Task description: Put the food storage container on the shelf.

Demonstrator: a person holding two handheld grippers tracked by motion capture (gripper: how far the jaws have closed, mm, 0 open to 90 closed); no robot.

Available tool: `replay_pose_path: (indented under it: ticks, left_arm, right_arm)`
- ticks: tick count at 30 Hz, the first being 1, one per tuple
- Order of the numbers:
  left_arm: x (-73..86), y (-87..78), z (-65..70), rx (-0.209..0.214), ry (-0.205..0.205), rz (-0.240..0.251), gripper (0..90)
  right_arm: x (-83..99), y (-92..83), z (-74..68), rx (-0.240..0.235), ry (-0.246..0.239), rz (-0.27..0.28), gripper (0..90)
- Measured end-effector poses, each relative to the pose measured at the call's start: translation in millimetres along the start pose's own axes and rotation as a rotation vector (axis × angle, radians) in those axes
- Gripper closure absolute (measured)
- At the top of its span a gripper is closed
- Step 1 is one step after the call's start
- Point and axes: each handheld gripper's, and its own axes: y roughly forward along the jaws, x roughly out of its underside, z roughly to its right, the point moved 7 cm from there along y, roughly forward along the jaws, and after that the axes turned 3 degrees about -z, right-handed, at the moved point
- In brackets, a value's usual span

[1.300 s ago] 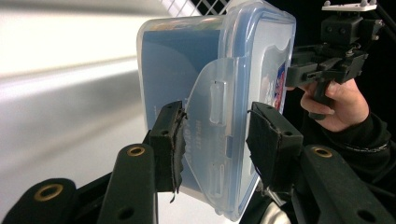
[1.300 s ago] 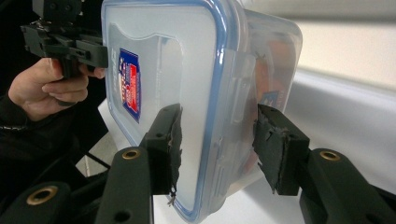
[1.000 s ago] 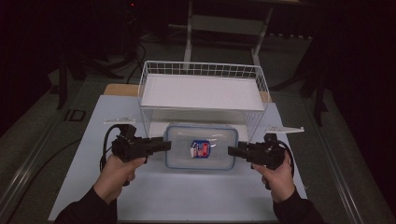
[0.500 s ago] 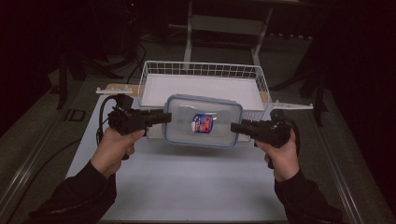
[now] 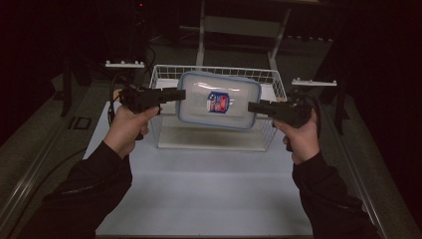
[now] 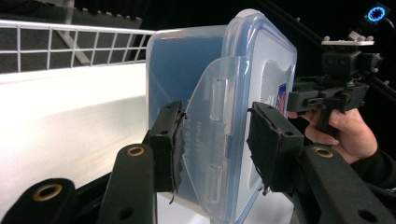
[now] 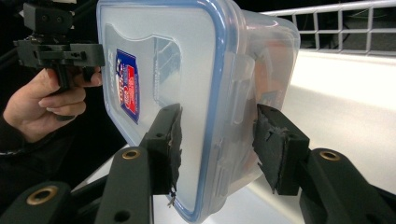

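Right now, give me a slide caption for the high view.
Both grippers, left and right, hold a lidded container above the wire basket.

The container (image 5: 218,100) is translucent, glossy plastic with a blue-tinted lid rim and a printed paper-like label (image 5: 218,102). The basket (image 5: 268,79) is white coated wire. The table (image 5: 209,194) surface is smooth, matt white. Both grippers carry matt black jaws faced with rough, frayed foam pads (image 6: 173,140).
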Motion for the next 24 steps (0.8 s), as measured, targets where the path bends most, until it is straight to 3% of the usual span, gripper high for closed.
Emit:
replay_pose_path:
  ticks: [5, 10, 18, 24]
  left_arm:
    - [-1.5, 14.1, -18.5, -0.013, -0.047, -0.012, 55.4]
    - [2.0, 25.4, -31.6, -0.023, -0.073, -0.029, 54.6]
    - [-2.5, 29.5, -39.5, -0.032, -0.089, -0.017, 54.4]
    - [-5.5, 33.5, -45.5, -0.037, -0.103, 0.011, 53.8]
  right_arm:
    - [-8.7, 11.7, 20.1, 0.022, 0.031, -0.026, 52.4]
    - [-16.5, 18.2, 31.2, 0.046, 0.037, -0.039, 52.2]
    - [-21.9, 23.6, 39.3, 0.035, 0.054, -0.044, 52.0]
    - [-27.3, 29.0, 44.8, 0.052, 0.069, -0.045, 49.6]
